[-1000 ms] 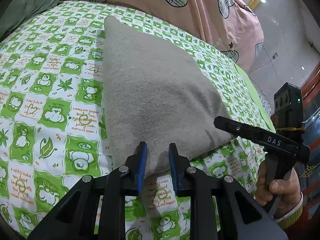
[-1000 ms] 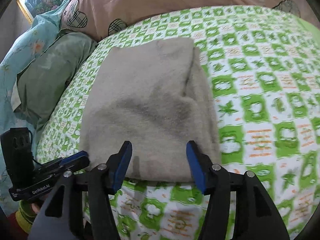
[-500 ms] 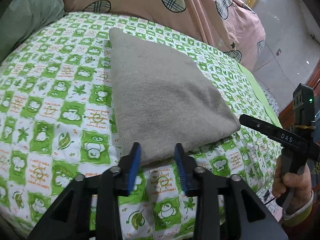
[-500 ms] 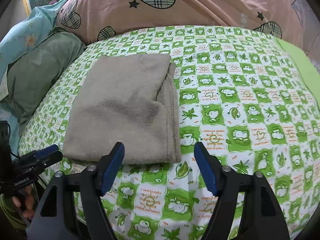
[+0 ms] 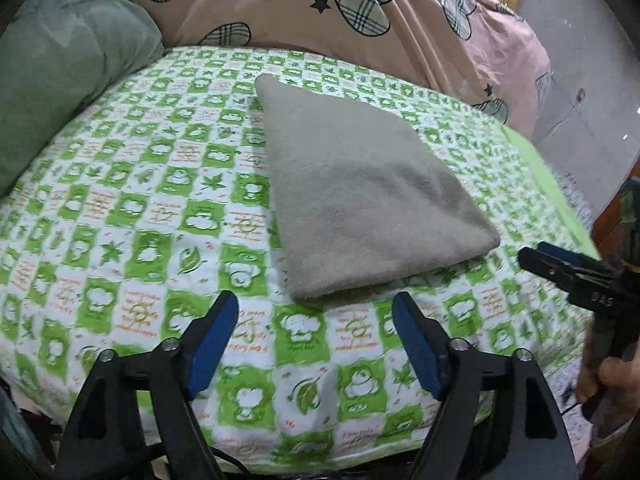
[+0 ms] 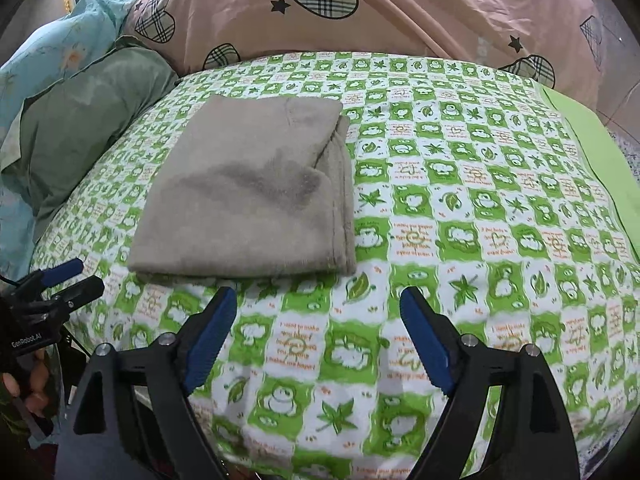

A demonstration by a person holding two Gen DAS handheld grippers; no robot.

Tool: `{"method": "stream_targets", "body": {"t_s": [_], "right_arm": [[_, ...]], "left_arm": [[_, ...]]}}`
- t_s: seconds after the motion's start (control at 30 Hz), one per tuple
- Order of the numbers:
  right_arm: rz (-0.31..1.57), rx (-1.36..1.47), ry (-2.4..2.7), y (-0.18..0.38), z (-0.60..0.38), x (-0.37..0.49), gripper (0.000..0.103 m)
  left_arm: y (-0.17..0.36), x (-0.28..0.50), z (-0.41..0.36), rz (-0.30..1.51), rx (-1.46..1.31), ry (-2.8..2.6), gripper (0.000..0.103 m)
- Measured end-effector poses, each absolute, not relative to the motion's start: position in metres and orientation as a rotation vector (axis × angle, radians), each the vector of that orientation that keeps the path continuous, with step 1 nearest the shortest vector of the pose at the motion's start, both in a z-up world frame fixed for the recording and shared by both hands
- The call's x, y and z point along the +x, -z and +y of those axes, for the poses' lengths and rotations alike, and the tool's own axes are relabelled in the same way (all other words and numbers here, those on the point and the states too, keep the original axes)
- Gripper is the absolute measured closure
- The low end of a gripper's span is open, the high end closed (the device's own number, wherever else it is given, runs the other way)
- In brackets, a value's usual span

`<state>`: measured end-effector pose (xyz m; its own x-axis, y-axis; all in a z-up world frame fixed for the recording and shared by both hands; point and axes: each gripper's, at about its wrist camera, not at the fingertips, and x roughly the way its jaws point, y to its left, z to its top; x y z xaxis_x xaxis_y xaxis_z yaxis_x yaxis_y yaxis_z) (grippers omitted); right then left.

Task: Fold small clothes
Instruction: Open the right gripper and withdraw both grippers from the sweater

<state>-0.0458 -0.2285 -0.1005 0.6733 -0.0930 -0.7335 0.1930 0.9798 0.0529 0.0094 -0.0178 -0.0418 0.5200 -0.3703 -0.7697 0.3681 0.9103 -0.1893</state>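
Observation:
A grey-beige fleece garment (image 5: 360, 200) lies folded into a flat rectangle on the green-and-white patterned bed sheet (image 5: 152, 216). In the right wrist view the same garment (image 6: 256, 196) shows stacked layer edges along its right side. My left gripper (image 5: 316, 312) hangs just short of the garment's near corner, its jaws opening wide with nothing between them. My right gripper (image 6: 318, 304) is off the garment's near edge, its jaws also opening and empty. The right gripper (image 5: 560, 260) shows at the right edge of the left wrist view, the left gripper (image 6: 68, 280) at the left of the right wrist view.
A pink quilt with plaid hearts (image 6: 360, 8) is piled along the back of the bed. A grey-green pillow (image 6: 80, 132) and a light blue one (image 6: 48, 52) lie at the left. A plain green strip (image 6: 596, 160) edges the sheet's right side. A hand (image 5: 612, 380) holds the right gripper.
Both grippers have let go of the garment's near edge, opened wide and drawn back and up from it. The folded garment stays flat on the sheet.

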Motion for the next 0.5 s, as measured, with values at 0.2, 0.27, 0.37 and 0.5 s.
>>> {"method": "stream_targets", "body": {"t_s": [0.2,0.27,0.37,0.5], "right_arm": [[0.821,0.091,0.169,0.099,-0.222,-0.058,0.018],[0.822,0.085,0.168,0.097,-0.221,-0.061,0.018],[0.817,0.076,0.17,0.093,-0.22,-0.065,0.017],[0.806,0.068,0.165,0.087,-0.219,-0.066,0.016]], "left_arm": [[0.04,-0.006,-0.02,0.904,0.069,0.393,0.02],[0.041,-0.008,-0.02,0.909,0.08,0.378,0.02],[0.038,-0.011,-0.02,0.907,0.096,0.358,0.02],[0.029,-0.014,-0.02,0.877,0.126,0.334,0.019]]}}
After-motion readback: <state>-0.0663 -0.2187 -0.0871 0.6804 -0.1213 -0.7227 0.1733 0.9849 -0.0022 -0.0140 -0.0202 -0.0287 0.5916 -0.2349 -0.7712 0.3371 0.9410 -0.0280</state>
